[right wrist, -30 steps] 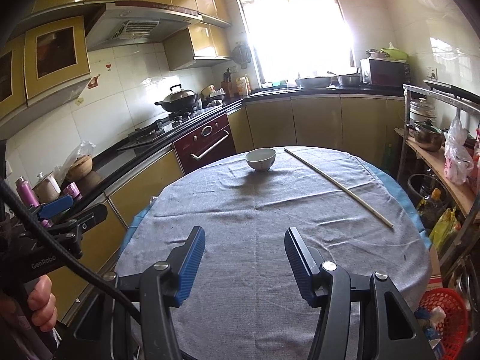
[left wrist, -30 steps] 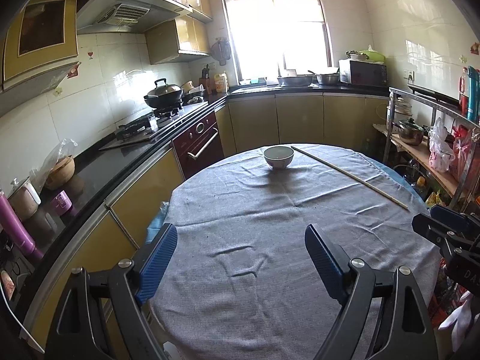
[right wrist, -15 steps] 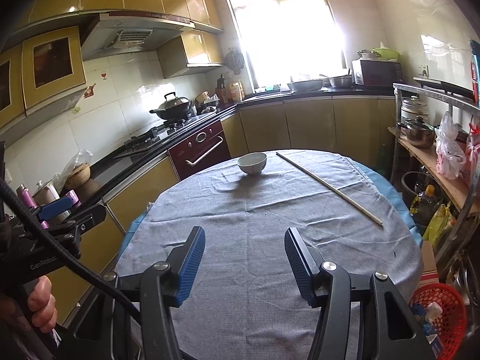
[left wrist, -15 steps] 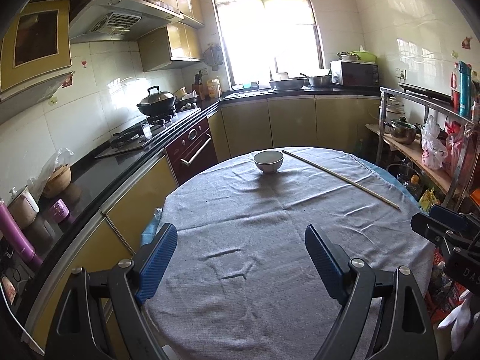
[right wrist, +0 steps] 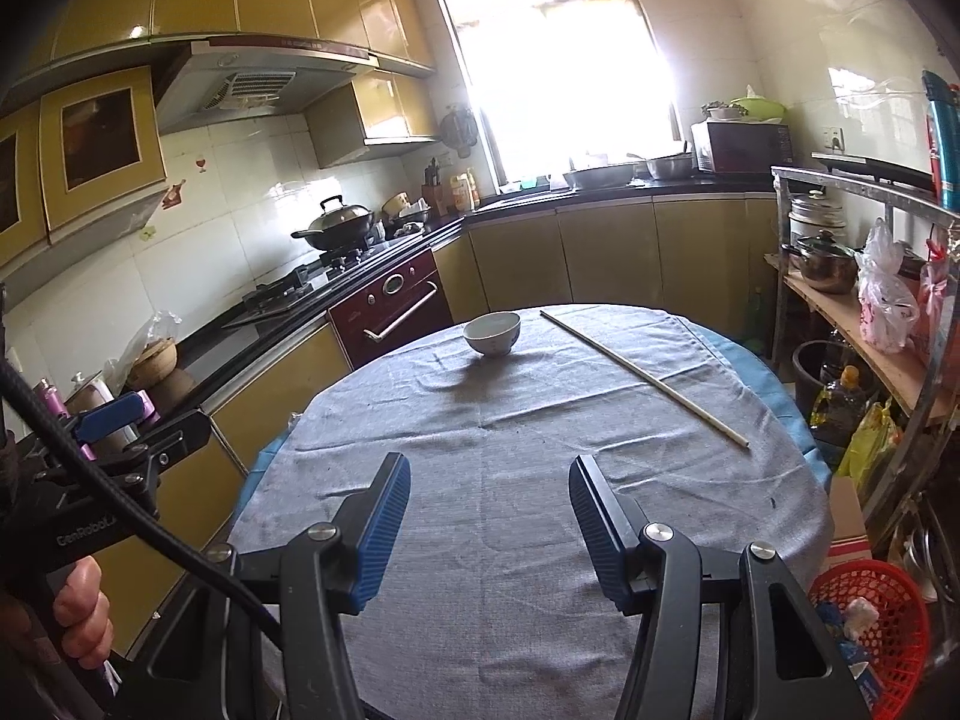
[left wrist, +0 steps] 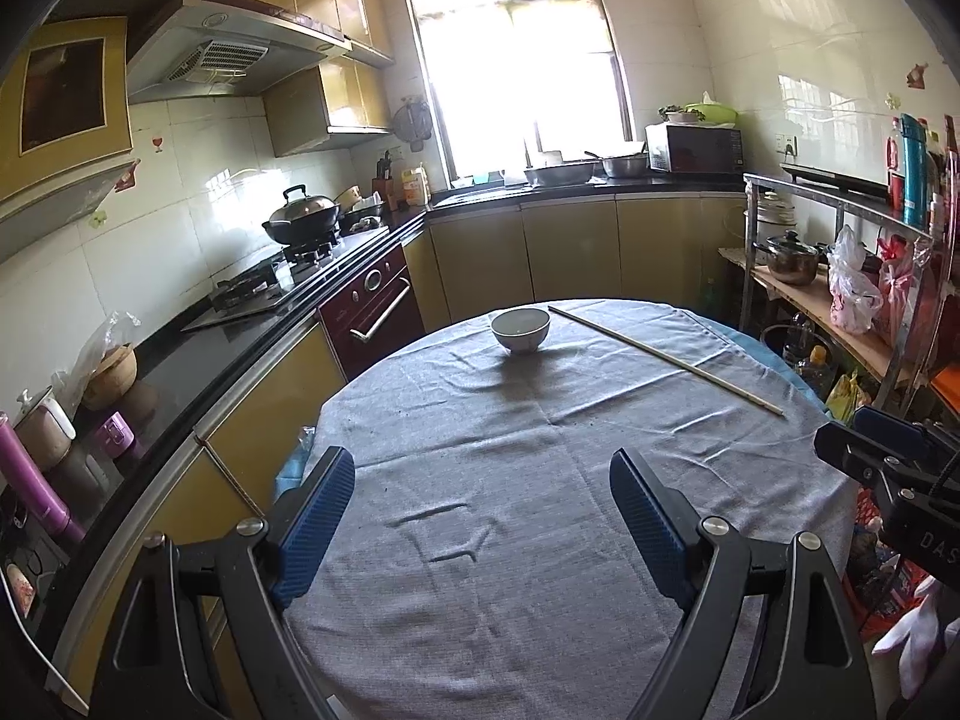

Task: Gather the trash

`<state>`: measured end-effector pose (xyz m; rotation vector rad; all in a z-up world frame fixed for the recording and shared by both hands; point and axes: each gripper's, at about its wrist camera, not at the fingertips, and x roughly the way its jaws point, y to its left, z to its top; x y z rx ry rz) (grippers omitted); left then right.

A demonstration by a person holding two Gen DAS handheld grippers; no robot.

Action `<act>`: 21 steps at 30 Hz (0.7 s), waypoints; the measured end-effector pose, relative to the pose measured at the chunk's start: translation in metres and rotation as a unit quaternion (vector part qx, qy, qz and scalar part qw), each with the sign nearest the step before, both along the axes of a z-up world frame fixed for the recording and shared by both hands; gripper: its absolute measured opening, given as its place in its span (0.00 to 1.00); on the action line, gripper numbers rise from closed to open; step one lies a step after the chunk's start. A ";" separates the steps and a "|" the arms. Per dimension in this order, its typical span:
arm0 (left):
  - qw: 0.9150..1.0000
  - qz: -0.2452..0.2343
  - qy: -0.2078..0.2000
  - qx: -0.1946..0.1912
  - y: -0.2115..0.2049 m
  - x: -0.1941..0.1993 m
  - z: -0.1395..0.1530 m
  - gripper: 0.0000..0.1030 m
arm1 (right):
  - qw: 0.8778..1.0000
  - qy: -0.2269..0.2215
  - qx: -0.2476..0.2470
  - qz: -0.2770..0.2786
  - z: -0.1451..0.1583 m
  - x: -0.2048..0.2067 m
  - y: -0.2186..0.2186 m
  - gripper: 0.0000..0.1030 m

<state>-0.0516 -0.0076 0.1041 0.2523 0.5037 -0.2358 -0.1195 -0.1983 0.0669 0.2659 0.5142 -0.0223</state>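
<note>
Grey cloth point(left wrist: 540, 480) covers the round bench point(right wrist: 774, 396), and a blue layer shows under it at the edges. On the far part of the cloth stands a small white bowl point(left wrist: 520, 330), upright, and just to the right of it lies a long thin wooden stick point(left wrist: 663, 359), flat on the cloth, running from the far edge toward the right side; the bowl and the stick do not touch. The left gripper point(left wrist: 480, 522) hangs above the near part of the bench with its jaws wide apart and nothing between the blue pads point(left wrist: 315, 519). The right gripper point(right wrist: 489, 525) is also above the near edge, its jaws open but a little narrower, and they hold nothing. Both grippers are well apart from the bowl and the stick. A red plastic basket point(right wrist: 873, 618) stands on the floor at the right of the bench, seen only in the right wrist view, with some scraps of blue and white inside; what they are I cannot tell. In the same view a hand point(right wrist: 81, 615) holds the handle of the left gripper at the lower left. Along the left wall runs a dark kitchen counter point(left wrist: 198, 342) with a wok point(left wrist: 300, 219) on the stove, and a metal rack point(right wrist: 870, 300) with a pot and plastic bags stands at the right.
</note>
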 end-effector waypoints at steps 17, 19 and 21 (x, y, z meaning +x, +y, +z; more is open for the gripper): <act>1.000 -0.007 0.011 0.003 -0.011 0.012 -0.008 0.85 | 1.000 0.012 0.004 -0.011 -0.007 0.006 -0.012 0.57; 1.000 -0.007 0.014 0.004 -0.012 0.016 -0.010 0.85 | 1.000 0.015 0.002 -0.010 -0.009 0.010 -0.012 0.57; 1.000 -0.006 0.016 0.004 -0.013 0.018 -0.011 0.85 | 1.000 0.018 0.001 -0.009 -0.010 0.015 -0.011 0.57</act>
